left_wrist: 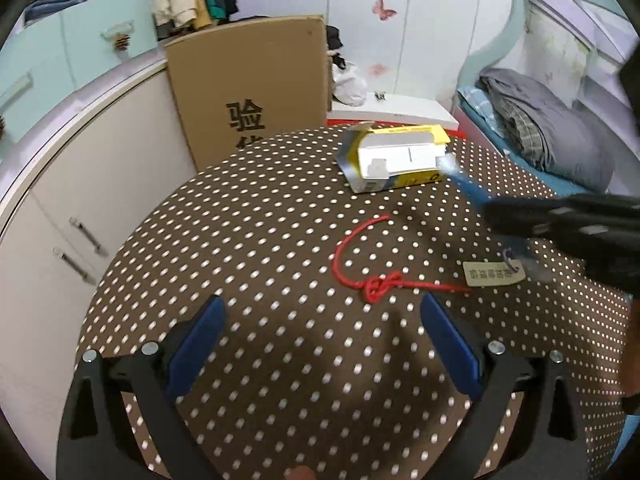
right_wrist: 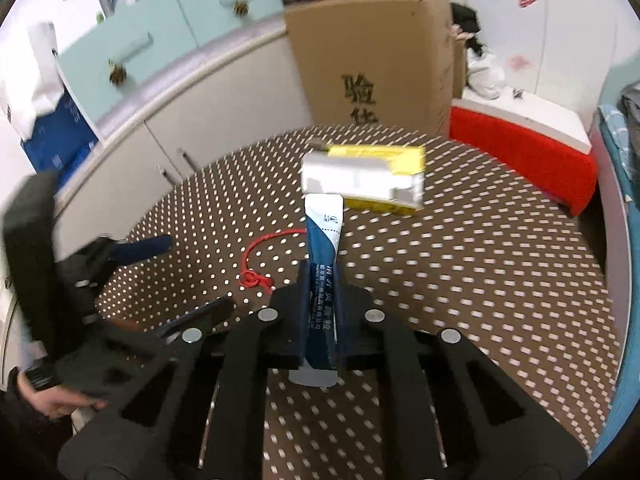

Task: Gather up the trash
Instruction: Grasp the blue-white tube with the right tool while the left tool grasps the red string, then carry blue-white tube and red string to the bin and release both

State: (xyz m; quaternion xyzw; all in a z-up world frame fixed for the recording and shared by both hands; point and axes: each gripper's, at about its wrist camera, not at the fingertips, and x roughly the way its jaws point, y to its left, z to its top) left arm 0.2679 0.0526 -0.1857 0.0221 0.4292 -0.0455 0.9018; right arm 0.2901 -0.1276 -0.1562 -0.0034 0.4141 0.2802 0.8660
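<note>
The right tool (right_wrist: pixel 320 292) is clenching a blue-and-white sachet (right_wrist: pixel 323 236); the left tool (left_wrist: pixel 320 344), released, is nearing the red string (left_wrist: pixel 374 280), probably next.

Glossy foil sachet (right_wrist: pixel 322 236), matt dotted tablecloth (left_wrist: pixel 248 216) (woven), cardboard box (left_wrist: pixel 394 156)

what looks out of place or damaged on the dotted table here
The yellow and white box lies on its side near the far edge of the table with an end flap hanging open. A red string sprawls loose and knotted beside a small paper tag. The right gripper is shut on a blue sachet.
</note>
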